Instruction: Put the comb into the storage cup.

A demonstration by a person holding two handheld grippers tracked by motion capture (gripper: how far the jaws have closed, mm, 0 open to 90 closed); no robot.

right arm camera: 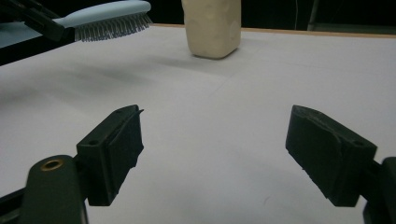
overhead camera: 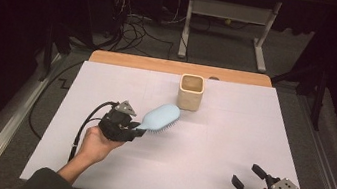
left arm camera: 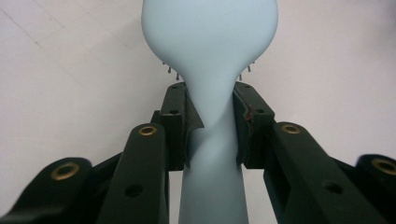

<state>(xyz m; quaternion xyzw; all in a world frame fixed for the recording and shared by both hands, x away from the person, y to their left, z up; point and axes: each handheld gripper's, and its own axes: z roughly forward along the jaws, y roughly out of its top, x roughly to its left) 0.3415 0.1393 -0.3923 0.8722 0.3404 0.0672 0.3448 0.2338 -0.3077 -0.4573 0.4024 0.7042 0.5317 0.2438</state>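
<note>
Cup [overhead camera: 190,92] upright, hairbrush [overhead camera: 161,118] beside.

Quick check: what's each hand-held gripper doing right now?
Left hand-held gripper: closed on the handle of the light blue hairbrush.
Right hand-held gripper: open, holding nothing.

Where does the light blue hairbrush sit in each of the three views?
High view: the hairbrush is left of centre, handle clamped in the left gripper.
Left gripper view: hairbrush runs up the middle between the jaws.
Right gripper view: hairbrush at upper left, bristles down, off the table.
Shared landmark: the cream cup beyond it.
</note>
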